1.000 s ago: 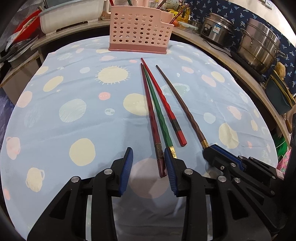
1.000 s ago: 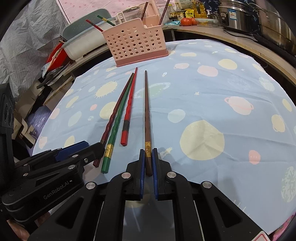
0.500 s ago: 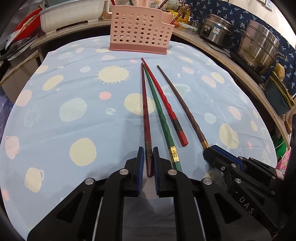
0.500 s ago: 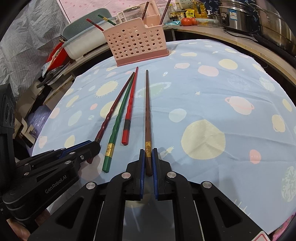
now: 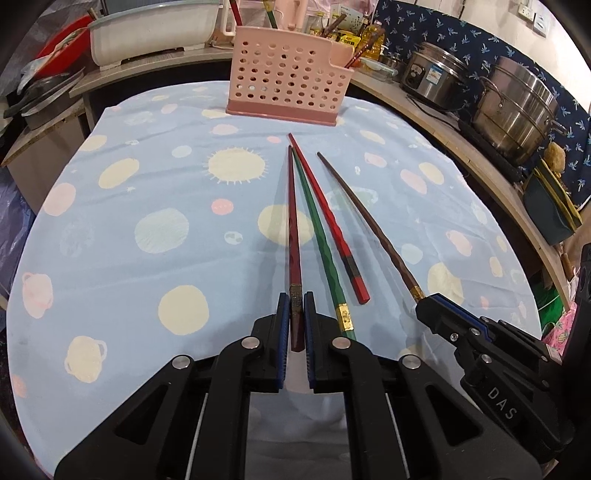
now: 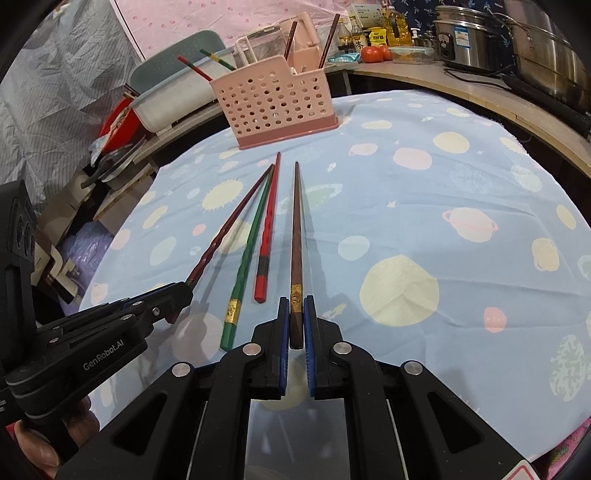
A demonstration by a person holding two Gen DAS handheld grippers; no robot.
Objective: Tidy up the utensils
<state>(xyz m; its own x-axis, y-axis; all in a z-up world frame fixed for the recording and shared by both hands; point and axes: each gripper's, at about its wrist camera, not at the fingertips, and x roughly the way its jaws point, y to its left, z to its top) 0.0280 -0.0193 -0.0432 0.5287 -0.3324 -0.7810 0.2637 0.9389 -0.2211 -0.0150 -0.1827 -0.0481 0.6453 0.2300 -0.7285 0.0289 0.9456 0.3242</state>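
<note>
Several chopsticks point at a pink perforated utensil holder (image 5: 286,85) (image 6: 273,98) at the table's far side. My left gripper (image 5: 295,317) is shut on the thick end of the dark red chopstick (image 5: 293,221), lifted off the cloth. My right gripper (image 6: 295,317) is shut on the end of the brown chopstick (image 6: 296,229), also raised. A green chopstick (image 5: 321,243) (image 6: 249,251) and a red chopstick with a black band (image 5: 330,221) (image 6: 267,229) lie on the cloth between them. The holder has other chopsticks in it.
The table has a light blue cloth (image 5: 147,229) with planet prints. Steel pots (image 5: 517,107) stand on the counter to the right. A white basin (image 5: 147,33) and clutter sit at the back left. Bottles and tomatoes (image 6: 373,53) are behind the holder.
My left gripper was open a second ago, then slid left and shut on the dark red chopstick. Both grippers have since lifted their chopsticks off the cloth.
</note>
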